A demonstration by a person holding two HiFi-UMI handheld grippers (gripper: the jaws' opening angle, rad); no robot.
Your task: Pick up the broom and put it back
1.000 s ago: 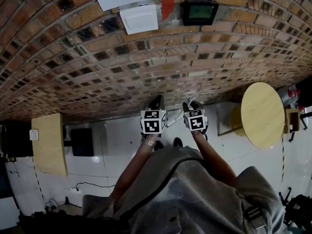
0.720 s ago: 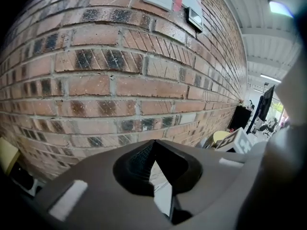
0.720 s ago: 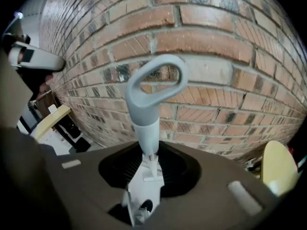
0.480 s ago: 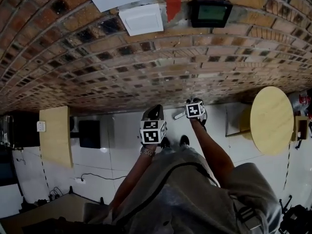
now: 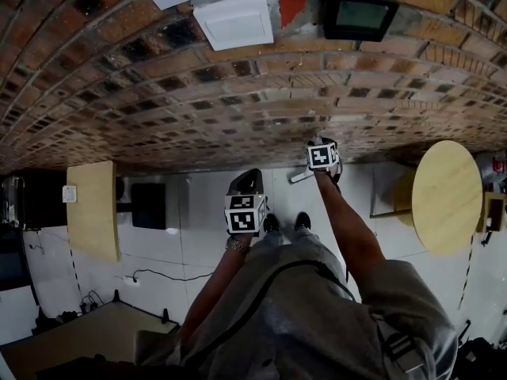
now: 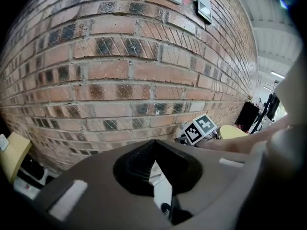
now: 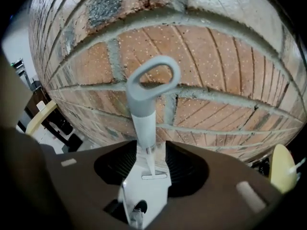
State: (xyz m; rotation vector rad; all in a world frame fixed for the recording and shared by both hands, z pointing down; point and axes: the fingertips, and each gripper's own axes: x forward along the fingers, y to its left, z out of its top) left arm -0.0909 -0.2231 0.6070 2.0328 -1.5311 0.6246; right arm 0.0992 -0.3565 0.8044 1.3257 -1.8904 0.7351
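Note:
The broom's handle (image 7: 144,128), a white shaft with a grey loop (image 7: 152,78) at its end, stands up close against the brick wall in the right gripper view. It sits between the jaws of my right gripper (image 7: 146,169), which are opening, the pads standing off the shaft. In the head view the right gripper (image 5: 321,158) is at the foot of the wall, with a pale bit of the broom (image 5: 299,177) beside it. My left gripper (image 5: 250,182) hangs nearer me, lower left, its jaws shut and empty (image 6: 154,145).
The brick wall (image 5: 238,109) fills the view ahead, with a white box (image 5: 235,20) and a black device (image 5: 358,14) on it. A round wooden table (image 5: 446,196) stands at the right. A wooden cabinet (image 5: 93,220) and a black box (image 5: 148,206) stand at the left.
My right gripper has gone from beside the left one forward to the foot of the wall. The left gripper has shifted a little towards me.

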